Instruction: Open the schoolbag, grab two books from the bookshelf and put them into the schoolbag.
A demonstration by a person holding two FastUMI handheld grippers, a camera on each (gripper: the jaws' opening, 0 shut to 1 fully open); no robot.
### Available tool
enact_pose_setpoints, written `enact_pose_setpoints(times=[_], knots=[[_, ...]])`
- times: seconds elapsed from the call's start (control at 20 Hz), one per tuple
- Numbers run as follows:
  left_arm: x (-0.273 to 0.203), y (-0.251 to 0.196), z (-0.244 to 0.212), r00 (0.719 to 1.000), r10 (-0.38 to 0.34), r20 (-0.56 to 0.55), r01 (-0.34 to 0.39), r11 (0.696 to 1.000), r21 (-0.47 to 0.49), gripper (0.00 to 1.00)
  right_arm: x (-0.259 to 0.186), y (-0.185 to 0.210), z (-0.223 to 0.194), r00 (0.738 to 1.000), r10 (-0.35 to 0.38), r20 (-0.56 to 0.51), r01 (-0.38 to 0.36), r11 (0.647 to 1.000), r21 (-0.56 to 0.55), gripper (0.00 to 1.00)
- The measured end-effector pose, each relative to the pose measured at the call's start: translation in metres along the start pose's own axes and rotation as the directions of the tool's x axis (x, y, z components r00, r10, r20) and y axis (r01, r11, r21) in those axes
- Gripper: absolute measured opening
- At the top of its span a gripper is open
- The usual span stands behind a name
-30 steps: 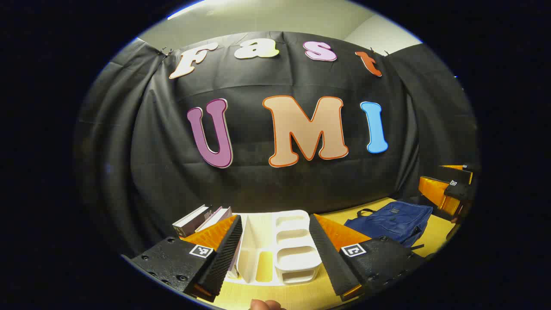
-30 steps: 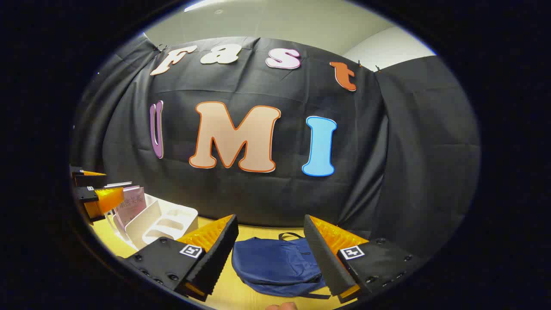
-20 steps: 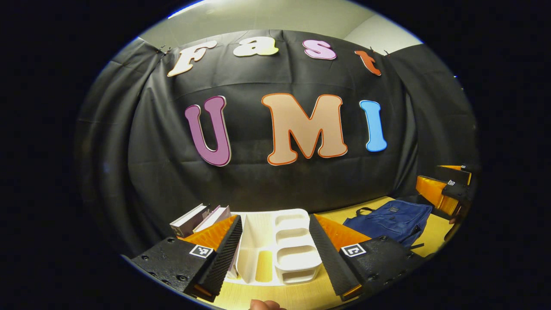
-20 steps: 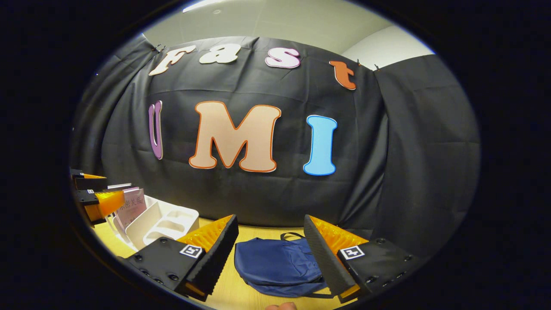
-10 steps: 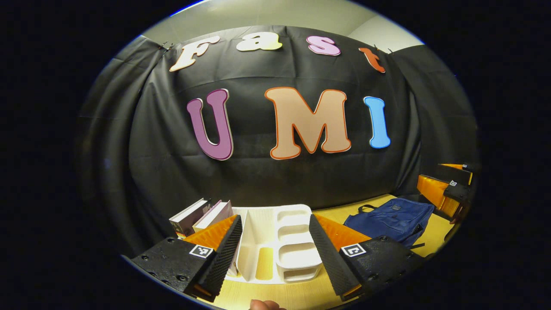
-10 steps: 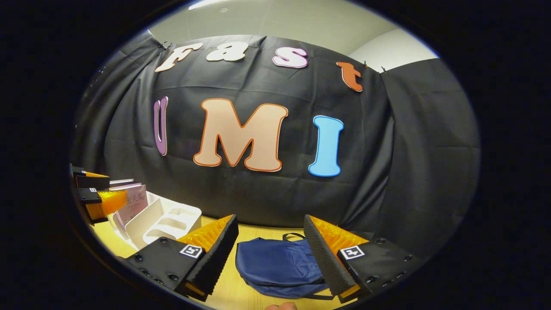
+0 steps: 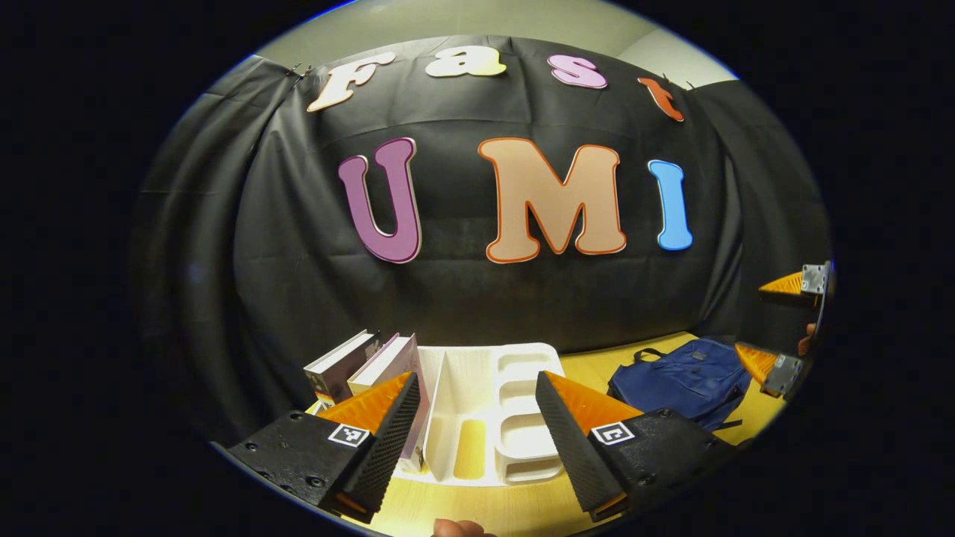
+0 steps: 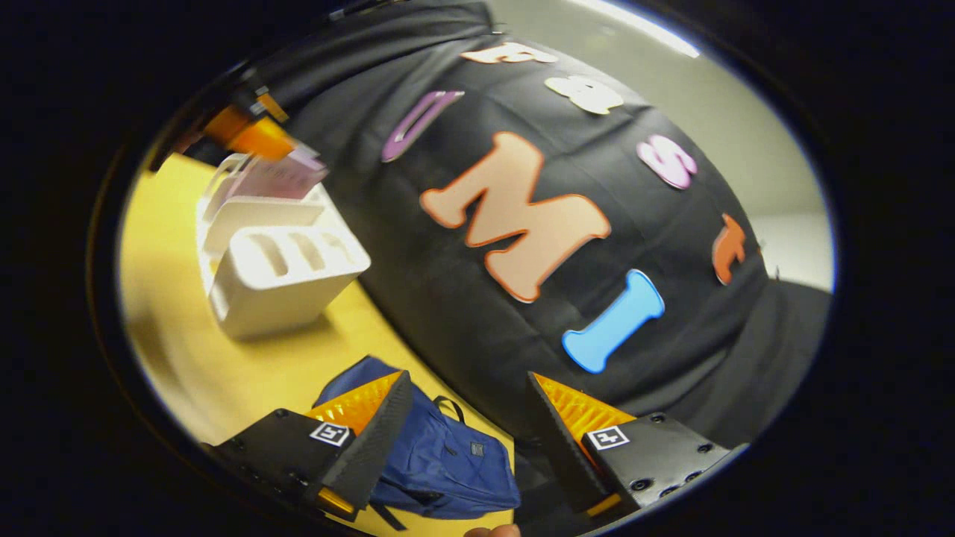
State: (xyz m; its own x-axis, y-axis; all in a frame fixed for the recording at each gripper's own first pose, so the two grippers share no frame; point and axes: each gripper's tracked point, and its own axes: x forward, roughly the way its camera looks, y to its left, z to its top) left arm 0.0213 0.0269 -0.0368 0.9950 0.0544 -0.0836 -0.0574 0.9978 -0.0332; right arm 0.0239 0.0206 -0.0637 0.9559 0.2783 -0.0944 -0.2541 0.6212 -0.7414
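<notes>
While both grippers, left gripper (image 7: 474, 421) and right gripper (image 8: 466, 425), gape empty, we judge schoolbag (image 8: 440, 466) still closed; next: find zipper.

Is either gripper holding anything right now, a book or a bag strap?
Nothing is held. The left gripper is open before the bookshelf; the right gripper is open above the schoolbag, touching neither.

Yellow wooden table (image 7: 597, 369) under everything. White bookshelf (image 7: 477, 403) sitting on it toward the left, blue schoolbag (image 7: 683, 380) lying flat well apart, off to the right.
</notes>
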Motion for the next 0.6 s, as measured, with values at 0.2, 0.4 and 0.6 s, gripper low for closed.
enact_pose_setpoints(times=[0.2, 0.4, 0.6], knots=[[-0.002, 0.012, 0.001, 1.0, 0.03, -0.001, -0.03, 1.0, 0.003, 0.92, 0.001, 0.042, -0.039, 0.99, 0.134, -0.053, -0.142, 0.971, -0.191, 1.0], [-0.005, 0.023, -0.003, 0.998, 0.056, -0.009, -0.056, 0.998, 0.0, 0.92, 0.013, 0.084, -0.104, 0.946, 0.262, -0.189, -0.308, 0.906, -0.289, 0.89], [-0.007, 0.028, -0.005, 0.997, 0.07, -0.015, -0.07, 0.998, -0.004, 0.92, 0.031, 0.102, -0.153, 0.897, 0.308, -0.316, -0.406, 0.858, -0.315, 0.99]])
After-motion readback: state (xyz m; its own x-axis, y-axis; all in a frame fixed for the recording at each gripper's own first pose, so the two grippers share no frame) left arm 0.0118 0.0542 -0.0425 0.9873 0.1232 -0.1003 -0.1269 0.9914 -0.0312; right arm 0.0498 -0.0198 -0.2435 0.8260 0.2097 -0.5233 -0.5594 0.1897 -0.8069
